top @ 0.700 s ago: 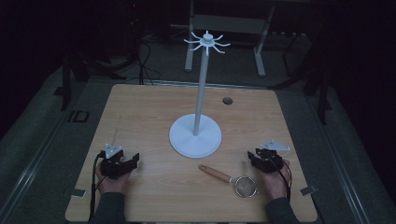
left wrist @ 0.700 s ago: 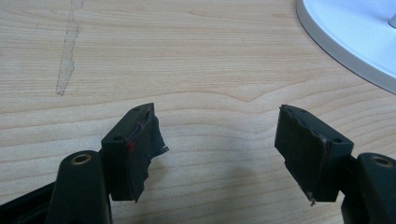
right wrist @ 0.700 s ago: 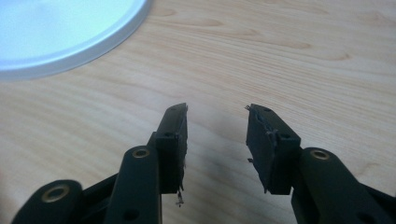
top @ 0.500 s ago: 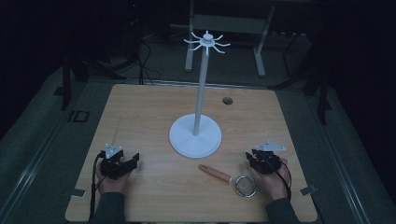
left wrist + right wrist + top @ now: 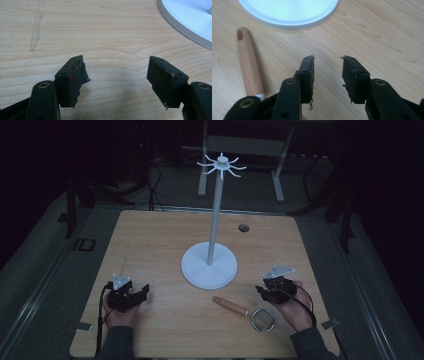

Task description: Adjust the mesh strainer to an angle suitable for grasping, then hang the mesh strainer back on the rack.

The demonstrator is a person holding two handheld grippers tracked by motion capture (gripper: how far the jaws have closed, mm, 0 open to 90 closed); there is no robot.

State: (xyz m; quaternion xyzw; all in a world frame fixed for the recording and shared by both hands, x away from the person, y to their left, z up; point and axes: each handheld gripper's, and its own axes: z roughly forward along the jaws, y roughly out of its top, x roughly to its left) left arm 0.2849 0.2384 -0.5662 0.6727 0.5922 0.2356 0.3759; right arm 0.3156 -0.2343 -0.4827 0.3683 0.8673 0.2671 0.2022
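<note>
The right gripper (image 5: 266,291) is held just right of the strainer (image 5: 252,313), fingers apart, nothing clamped. The left gripper (image 5: 136,295) is parked well left of it, fingers spread wide too.

High view overhead, far; gripper views close, sharing stand base (image 5: 209,266).

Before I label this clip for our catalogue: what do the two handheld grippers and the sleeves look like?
Both the left gripper and the right gripper are black, each topped by a grey three-cornered plate and trailing a black cable. Their jaws are black blocks with ragged-edged pads, on arms with brass-coloured rivets. The sleeves are dark grey.
</note>
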